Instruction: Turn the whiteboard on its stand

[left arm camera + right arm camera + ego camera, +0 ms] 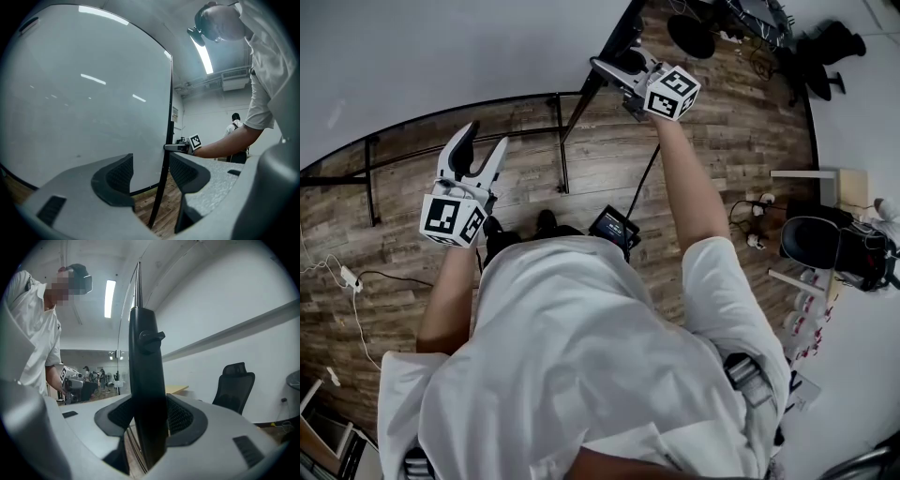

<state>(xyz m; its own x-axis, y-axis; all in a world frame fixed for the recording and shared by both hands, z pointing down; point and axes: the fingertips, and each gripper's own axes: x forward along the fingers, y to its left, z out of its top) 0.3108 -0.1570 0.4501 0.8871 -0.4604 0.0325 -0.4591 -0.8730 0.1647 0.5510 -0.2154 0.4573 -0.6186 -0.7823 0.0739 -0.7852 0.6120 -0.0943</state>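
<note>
The whiteboard (441, 47) fills the top left of the head view, and its white face (84, 103) fills the left gripper view. A black upright post (581, 103) of its stand runs along the board's right edge. My right gripper (614, 66) is shut on this post (145, 380), which stands between both pads just below a small knob (151, 337). My left gripper (485, 138) is open in front of the board, lower and to the left, with nothing between its jaws (151, 171). The right gripper (180, 147) shows at the board's edge in the left gripper view.
The stand's thin black rails (469, 141) cross the wooden floor below the board. A black device (614, 227) lies by my feet. A power strip and cable (347, 275) lie at the left. Office chairs (811, 239) (234, 385) stand at the right. Another person (236, 124) is far off.
</note>
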